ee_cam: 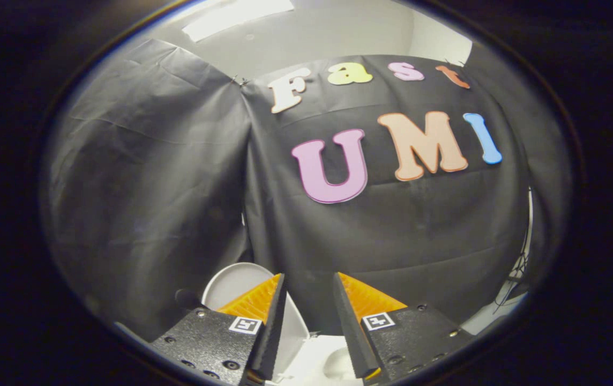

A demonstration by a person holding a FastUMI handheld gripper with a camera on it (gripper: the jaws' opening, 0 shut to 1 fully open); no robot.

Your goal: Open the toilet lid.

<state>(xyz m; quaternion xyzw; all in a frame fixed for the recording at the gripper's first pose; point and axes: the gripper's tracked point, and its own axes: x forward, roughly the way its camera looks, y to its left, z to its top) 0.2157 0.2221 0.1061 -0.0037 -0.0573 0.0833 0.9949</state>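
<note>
Item: toilet lid (231, 284), white, rounded, apparently already raised and leaning back toward the black cloth wall (151, 187) (the view is warped, so its tilt is uncertain). White toilet (333, 359) sits below, between the fingers. Claw (309, 300): released, fingers apart, grasping nothing; the lid lies behind the left finger. Step: seemingly finished. Next: confirm the lid rests steadily, then back away.

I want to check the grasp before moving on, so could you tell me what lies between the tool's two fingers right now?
In the gripper view, the open tool grips nothing: the raised white toilet lid shows behind one finger, with black cloth wall and the white toilet body in the gap.
</note>
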